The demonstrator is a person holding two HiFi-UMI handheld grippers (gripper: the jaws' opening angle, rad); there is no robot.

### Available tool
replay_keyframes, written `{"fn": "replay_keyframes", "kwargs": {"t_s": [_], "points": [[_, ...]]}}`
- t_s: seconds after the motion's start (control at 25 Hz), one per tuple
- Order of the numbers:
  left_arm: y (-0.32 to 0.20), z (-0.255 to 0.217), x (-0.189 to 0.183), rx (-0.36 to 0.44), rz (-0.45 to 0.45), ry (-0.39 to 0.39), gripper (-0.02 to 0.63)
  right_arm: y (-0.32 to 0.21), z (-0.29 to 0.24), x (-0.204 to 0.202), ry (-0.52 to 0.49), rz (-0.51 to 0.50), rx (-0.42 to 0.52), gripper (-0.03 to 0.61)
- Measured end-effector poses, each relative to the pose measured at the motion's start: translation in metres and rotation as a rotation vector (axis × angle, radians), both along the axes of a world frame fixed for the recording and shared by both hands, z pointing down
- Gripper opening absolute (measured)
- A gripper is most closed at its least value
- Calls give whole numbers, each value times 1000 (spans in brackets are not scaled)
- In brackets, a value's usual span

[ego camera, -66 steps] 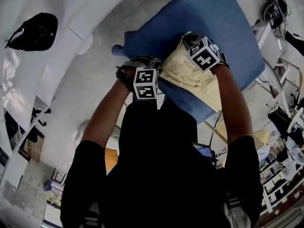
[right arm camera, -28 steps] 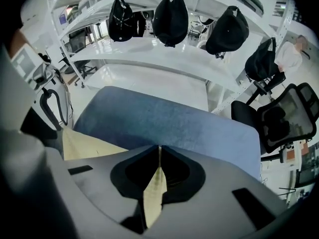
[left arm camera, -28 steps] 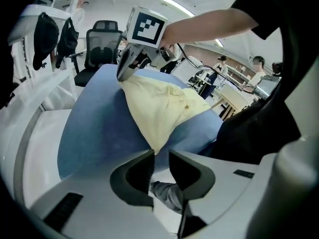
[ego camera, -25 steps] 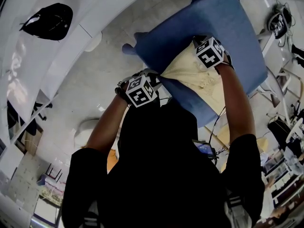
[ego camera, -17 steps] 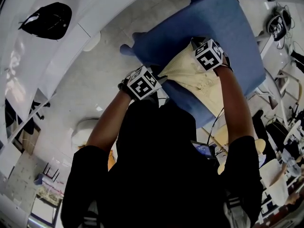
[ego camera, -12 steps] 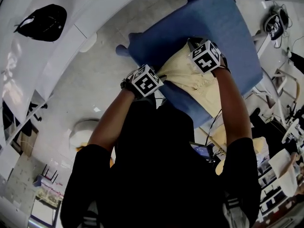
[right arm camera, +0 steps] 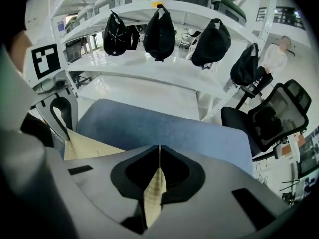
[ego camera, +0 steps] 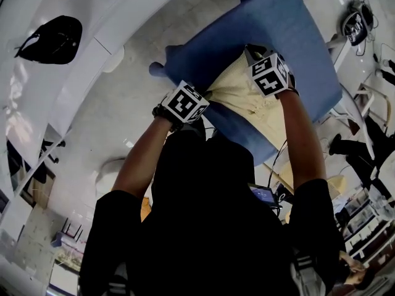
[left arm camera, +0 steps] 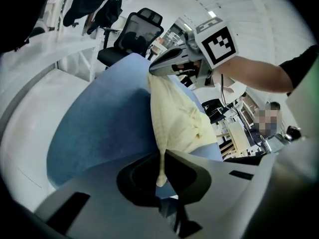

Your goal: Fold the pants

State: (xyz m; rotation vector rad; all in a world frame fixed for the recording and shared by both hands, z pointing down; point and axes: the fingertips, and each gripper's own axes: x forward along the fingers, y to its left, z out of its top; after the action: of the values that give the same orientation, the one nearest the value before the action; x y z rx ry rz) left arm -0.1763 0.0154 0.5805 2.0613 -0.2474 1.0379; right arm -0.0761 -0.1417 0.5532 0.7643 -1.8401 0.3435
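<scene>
A: What grips the pants [left arm camera: 177, 116]?
B: The left hand-held gripper [left arm camera: 162, 159], jaws just closed, pinches one corner; the right hand-held gripper [right arm camera: 159, 156], jaws together, pinches another edge. The pants stretch between them over the blue tabletop [left arm camera: 99, 128].

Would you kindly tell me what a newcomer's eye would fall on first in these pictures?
The pale yellow pants stand out most, held over the blue table at the middle of the head view. The left tongs, whose jaws have just been closing, and the right tongs each pinch an edge of the cloth. Beyond the table, black items hang from a white shelf.
</scene>
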Motion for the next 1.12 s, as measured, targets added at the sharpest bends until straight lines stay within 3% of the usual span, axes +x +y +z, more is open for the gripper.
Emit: {"fn": "replay_keyframes", "kwargs": {"t_s": [0.16, 0.36, 0.8, 0.92, 1.04, 1.12], "points": [[-31, -21, -10, 65, 3, -16, 35, -28, -24, -7, -21, 68, 79, 18], [-71, -33, -50, 111, -13, -69, 35, -63, -43, -39, -95, 108, 103, 18], [-118, -23, -148, 110, -83, -142, 37, -115, -36, -146, -108, -15, 108, 20], [-115, -17, -154, 92, -97, -134, 40, -115, -22, -156, -97, -30, 79, 20], [-112, -8, -157, 137, -77, -176, 61, -112, -10, -157, -86, -59, 83, 30], [-110, -2, -160, 174, -63, -211, 95, -112, -7, -155, -73, -78, 91, 69]]}}
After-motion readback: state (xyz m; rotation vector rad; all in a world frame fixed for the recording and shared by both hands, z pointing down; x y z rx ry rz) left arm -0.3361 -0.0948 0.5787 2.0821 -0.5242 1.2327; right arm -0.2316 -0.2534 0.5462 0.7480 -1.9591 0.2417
